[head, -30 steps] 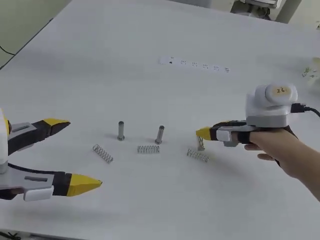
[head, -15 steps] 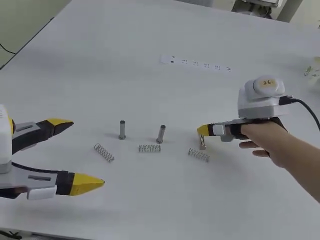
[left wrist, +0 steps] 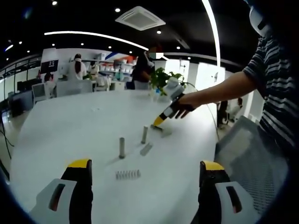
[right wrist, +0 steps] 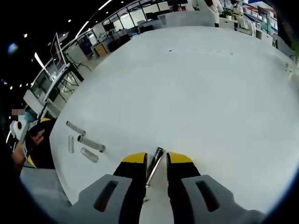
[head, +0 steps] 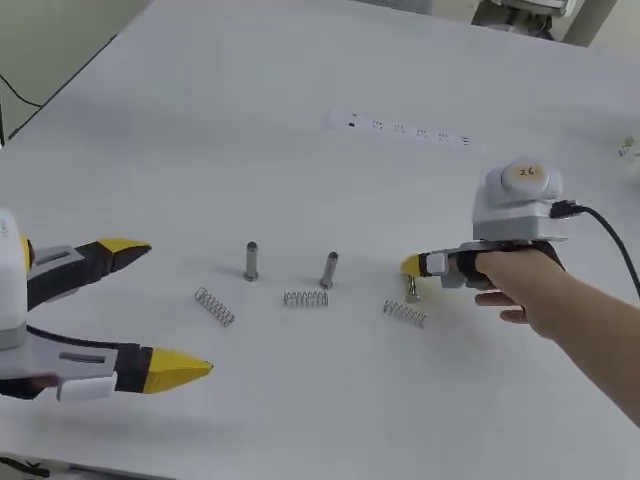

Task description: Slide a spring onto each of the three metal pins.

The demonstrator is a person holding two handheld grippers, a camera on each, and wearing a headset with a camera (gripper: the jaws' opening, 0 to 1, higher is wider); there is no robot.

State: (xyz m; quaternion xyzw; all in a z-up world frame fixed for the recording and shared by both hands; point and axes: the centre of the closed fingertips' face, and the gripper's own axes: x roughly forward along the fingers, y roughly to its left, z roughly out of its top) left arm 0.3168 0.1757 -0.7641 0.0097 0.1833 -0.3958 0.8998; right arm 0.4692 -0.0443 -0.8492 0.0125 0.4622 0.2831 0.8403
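On the white bench (head: 300, 80), the right hand-held gripper (right wrist: 154, 161) has its jaws closely flanking a smooth steel pin (right wrist: 158, 154); contact is unclear. The left hand-held gripper (left wrist: 145, 164) gapes wide. 3 coiled wire springs (head: 305, 298) lie flat.

White workbench (head: 300, 400), white power strip (head: 400, 131) lying flat toward its far side, green plant (left wrist: 161, 79) beyond

The head view looks down on the worktop (head: 300, 100); the gripper views skim it from opposite ends, sharing the middle pin (head: 329, 269).
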